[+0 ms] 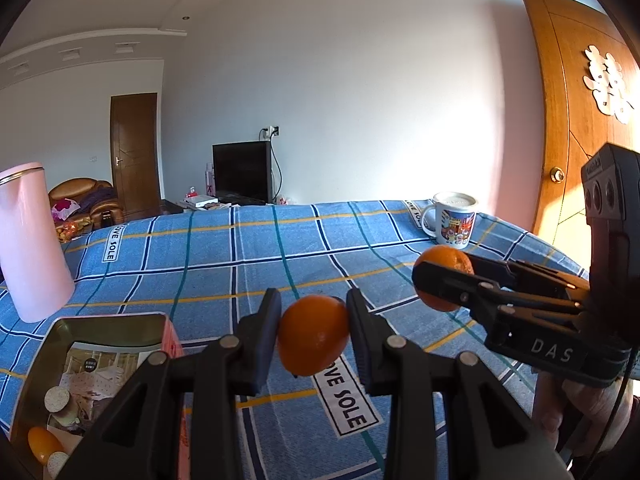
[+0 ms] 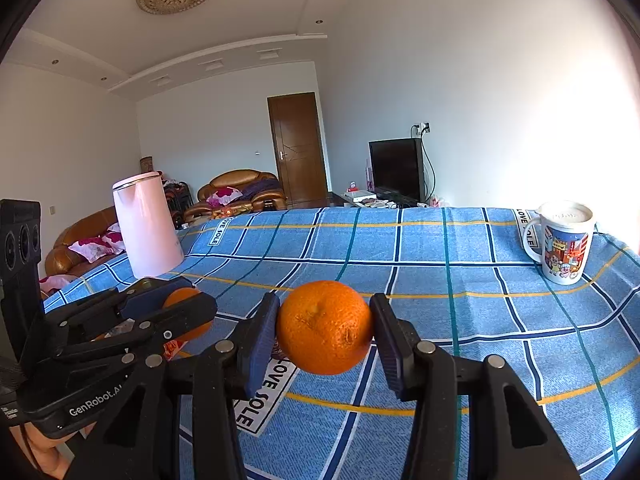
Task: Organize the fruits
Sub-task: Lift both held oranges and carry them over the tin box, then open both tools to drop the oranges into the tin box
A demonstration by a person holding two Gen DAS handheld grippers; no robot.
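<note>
My left gripper (image 1: pixel 314 334) is shut on a smooth orange fruit (image 1: pixel 314 334) and holds it above the blue checked cloth. My right gripper (image 2: pixel 325 328) is shut on a larger dimpled orange (image 2: pixel 325 328), also held above the cloth. In the left wrist view the right gripper (image 1: pixel 442 280) shows at the right with its orange (image 1: pixel 446 260). In the right wrist view the left gripper (image 2: pixel 188 312) shows at the left with its fruit (image 2: pixel 182 298). An open metal tin (image 1: pixel 44 356) at the lower left holds a small yellow-orange fruit (image 1: pixel 40 442) and some round pale items.
A tall pink kettle (image 1: pixel 30 240) stands at the left of the table, also in the right wrist view (image 2: pixel 146 226). A cartoon-printed white mug (image 1: pixel 454 220) stands at the far right, also in the right wrist view (image 2: pixel 564 242). The blue checked cloth (image 1: pixel 280 256) covers the table.
</note>
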